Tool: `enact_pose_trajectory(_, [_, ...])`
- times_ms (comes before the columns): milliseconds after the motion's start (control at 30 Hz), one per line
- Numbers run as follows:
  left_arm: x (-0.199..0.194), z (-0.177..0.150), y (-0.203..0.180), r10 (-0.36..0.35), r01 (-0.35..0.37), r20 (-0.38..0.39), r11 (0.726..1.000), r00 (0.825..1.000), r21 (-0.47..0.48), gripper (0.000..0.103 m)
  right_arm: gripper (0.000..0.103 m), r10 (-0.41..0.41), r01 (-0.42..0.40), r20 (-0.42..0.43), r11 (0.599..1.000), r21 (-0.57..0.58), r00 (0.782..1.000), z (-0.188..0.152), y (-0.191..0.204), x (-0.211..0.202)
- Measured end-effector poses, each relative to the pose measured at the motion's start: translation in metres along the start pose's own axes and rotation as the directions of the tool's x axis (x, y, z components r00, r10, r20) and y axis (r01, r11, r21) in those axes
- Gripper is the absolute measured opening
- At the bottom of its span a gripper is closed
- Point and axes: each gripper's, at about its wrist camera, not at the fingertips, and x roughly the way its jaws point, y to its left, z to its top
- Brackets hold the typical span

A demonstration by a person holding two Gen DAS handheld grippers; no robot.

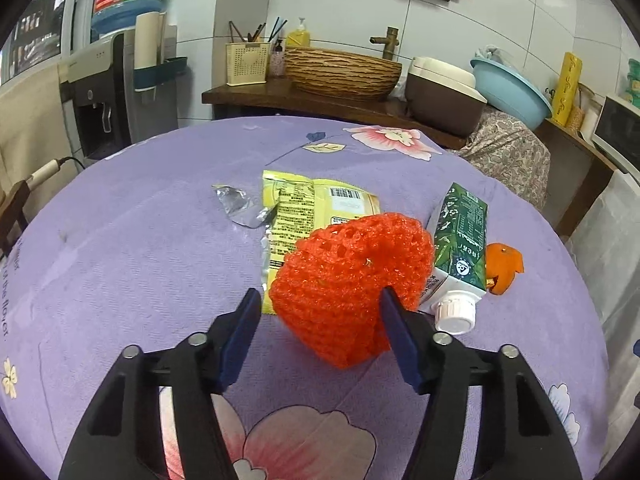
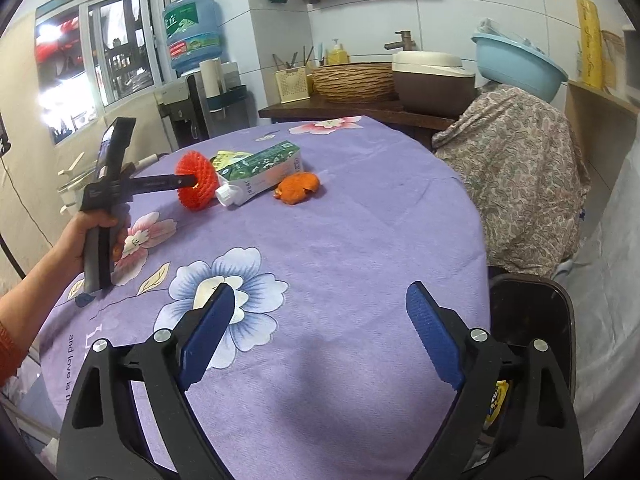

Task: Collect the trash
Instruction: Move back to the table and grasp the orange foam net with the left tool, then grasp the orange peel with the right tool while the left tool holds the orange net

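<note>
Purple floral tablecloth [image 1: 120, 240] bears the trash: yellow wrapper [image 1: 304, 208], green carton [image 1: 460, 248], orange peel [image 1: 504, 264]; left gripper [image 1: 320, 312] straddles the red foam net [image 1: 348, 280], one pad touching, a pinch not yet evident; right gripper [image 2: 320, 312] hangs spread and empty, near a dark bin [image 2: 532, 320], probably the trash's destination.

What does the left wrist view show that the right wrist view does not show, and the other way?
Only the left wrist view shows the crumpled foil scrap and the printed back of the yellow snack bag. Only the right wrist view shows the hand holding the left gripper, the open right gripper and the dark bin beside the table. Both show the orange foam net, green carton and orange peel.
</note>
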Motion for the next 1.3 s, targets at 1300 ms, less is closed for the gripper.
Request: enact_pose_trajectory(1300, [-0.087, -0.058, -0.019, -0.069, 0.066, 0.067, 0.997, 0.995, 0.041, 0.022, 0.053, -0.065, 0.039, -0.261, 0.994, -0.101, 0.963, 0.105, 0.023, 0.216])
